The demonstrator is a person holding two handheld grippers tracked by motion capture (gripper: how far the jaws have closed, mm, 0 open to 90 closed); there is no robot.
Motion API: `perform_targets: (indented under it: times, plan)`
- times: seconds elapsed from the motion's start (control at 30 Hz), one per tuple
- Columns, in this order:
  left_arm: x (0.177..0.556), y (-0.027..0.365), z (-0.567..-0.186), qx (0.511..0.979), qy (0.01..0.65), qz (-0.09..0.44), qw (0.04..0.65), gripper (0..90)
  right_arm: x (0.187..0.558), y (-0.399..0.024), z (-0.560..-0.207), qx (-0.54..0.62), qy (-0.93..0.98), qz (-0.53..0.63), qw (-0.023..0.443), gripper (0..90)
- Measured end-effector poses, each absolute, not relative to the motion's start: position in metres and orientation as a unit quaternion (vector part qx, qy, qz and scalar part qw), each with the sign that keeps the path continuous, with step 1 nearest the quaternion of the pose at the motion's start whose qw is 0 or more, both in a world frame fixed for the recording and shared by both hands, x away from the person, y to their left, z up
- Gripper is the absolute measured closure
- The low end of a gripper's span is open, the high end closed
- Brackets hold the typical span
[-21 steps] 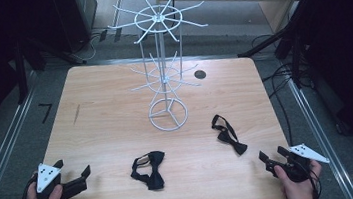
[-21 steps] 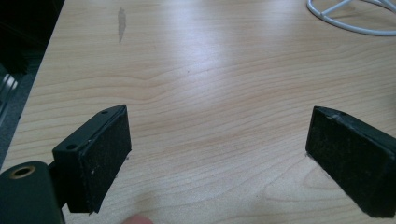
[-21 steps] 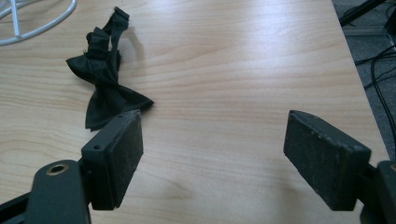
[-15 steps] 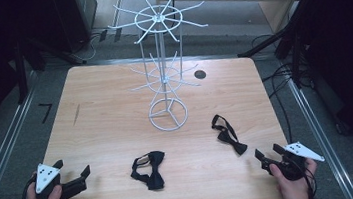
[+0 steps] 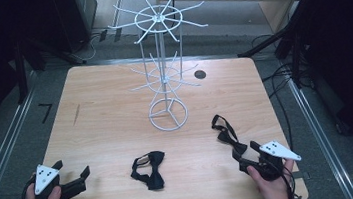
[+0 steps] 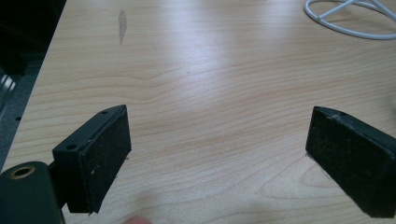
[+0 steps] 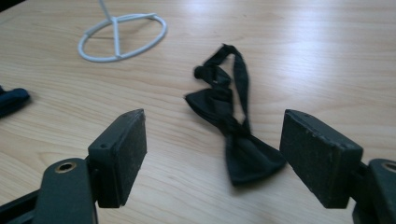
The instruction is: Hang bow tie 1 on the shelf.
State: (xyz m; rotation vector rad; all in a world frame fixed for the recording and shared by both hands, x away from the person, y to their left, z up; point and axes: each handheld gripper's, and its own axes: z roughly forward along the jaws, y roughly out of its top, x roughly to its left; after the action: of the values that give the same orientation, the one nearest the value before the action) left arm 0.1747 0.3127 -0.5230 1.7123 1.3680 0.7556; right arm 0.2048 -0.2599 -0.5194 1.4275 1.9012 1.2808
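Before the bow tie [image 7: 233, 126], right hand-held gripper [image 7: 212, 158] gapes.

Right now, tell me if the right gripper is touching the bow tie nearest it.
Apart. In the right gripper view, the right gripper has open jaws, and the bow tie lies on the table ahead with bare wood between it and either pad.

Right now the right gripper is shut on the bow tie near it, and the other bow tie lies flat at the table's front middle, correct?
Not quite. The right gripper is open: the right gripper view shows its fingers apart, with the bow tie flat on the table between and ahead of them, ungripped. The other bow tie lies front middle, as you said.
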Motion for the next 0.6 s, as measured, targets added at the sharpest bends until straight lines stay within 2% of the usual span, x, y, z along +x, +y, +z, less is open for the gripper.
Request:
perform_targets:
  times: [0.6]
  plan:
    - [0.175, 0.313, -0.523, 0.678, 0.54, 0.296, 0.402, 7.1, 0.206, -0.213, -0.51, 0.483, 0.708, 0.47, 0.21, 24.6]
